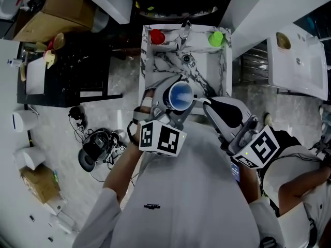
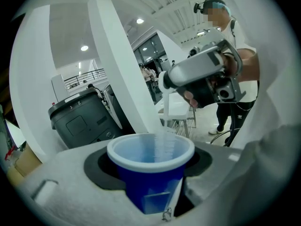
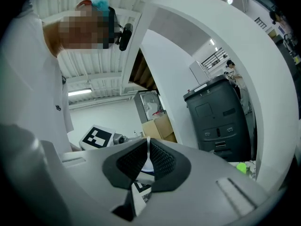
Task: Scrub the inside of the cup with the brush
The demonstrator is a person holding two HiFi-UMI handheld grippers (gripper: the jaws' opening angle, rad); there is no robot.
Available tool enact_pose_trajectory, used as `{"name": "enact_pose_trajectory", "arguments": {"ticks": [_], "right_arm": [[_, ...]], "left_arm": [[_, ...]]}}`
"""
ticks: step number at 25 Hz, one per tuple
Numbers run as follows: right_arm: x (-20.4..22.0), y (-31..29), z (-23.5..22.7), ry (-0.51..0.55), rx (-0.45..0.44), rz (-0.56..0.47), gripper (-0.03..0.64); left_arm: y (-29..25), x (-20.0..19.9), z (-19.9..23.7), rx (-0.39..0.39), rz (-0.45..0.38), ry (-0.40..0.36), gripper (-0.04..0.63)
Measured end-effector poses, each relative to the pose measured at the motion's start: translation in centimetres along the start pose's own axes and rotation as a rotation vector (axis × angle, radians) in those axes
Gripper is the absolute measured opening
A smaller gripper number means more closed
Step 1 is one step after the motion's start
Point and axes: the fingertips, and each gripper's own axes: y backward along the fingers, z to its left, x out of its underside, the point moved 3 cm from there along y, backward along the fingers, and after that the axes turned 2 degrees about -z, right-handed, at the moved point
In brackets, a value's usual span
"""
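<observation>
Left gripper (image 1: 177,106) holds the blue cup (image 2: 150,157) over the marble-patterned sink (image 1: 148,61), jaws closed against its sides below the white rim, mouth up and tipped a little toward me. The right gripper (image 3: 146,161) has its jaws pinched nearly together on the thin white handle of the brush (image 2: 165,121). Seen from the left gripper view, the brush drops from above straight into the cup, its lower end inside the rim near the far wall. Whether the tip touches the bottom I cannot tell (the brush is pale and half see-through against the blue). I judge scrubbing is under way or about to start. Risks from here: the handle is slim, so a hard sideways stroke could twist it in the right jaws or let it slide through them. The cup looks like thin plastic, so pressing the brush against one wall could lever it out of the left jaws or buckle it, dropping it into the sink. Short, light strokes seem safest.
</observation>
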Motion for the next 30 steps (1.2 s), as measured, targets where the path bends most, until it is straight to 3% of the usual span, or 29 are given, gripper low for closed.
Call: {"name": "enact_pose_trajectory", "arguments": {"ticks": [11,21,30], "right_arm": [[-0.1,0.1,1.6,-0.042,-0.067,-0.059,0.025],[-1.0,-0.1,-0.1,0.019,-0.009,-0.082,0.025],[0.2,1.1,-1.6,0.072,0.054,0.012,0.025]], "left_arm": [[-1.5,-1.0,-1.7,0.036,-0.007,-0.029,0.310],[-1.5,-2.0,-2.6,0.064,-0.034,-0.005,0.310],[-1.8,-2.8,-1.8,0.042,-0.049,-0.009,0.310]]}}
